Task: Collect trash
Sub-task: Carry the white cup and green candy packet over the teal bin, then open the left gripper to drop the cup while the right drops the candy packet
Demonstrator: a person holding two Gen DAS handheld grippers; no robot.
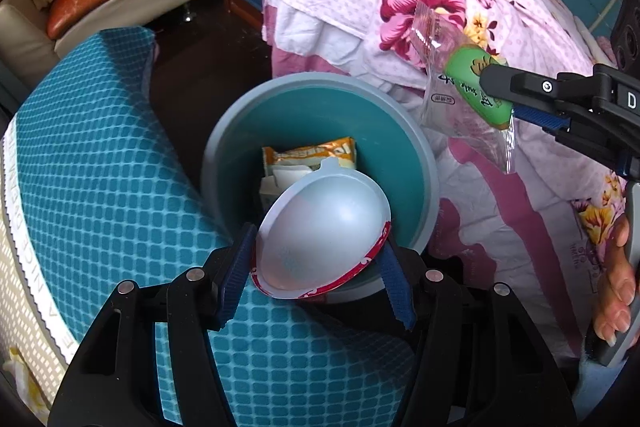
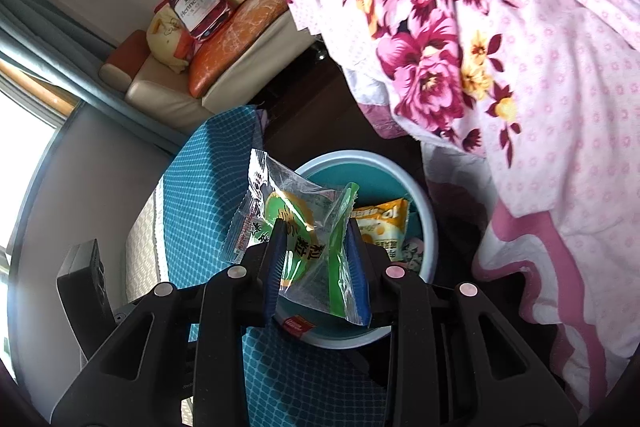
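Now one bin, two held wrappers.

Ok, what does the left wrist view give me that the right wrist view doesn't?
Only the left wrist view shows the left gripper clamping the white plastic bowl over the bin, and the hand holding the right gripper. Only the right wrist view shows the window. Both show the teal bin, the clear green wrapper in the right gripper, and the orange packet.

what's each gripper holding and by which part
Left gripper: plastic bowl, clamped across its rim. Right gripper: snack wrapper, pinched across its middle.
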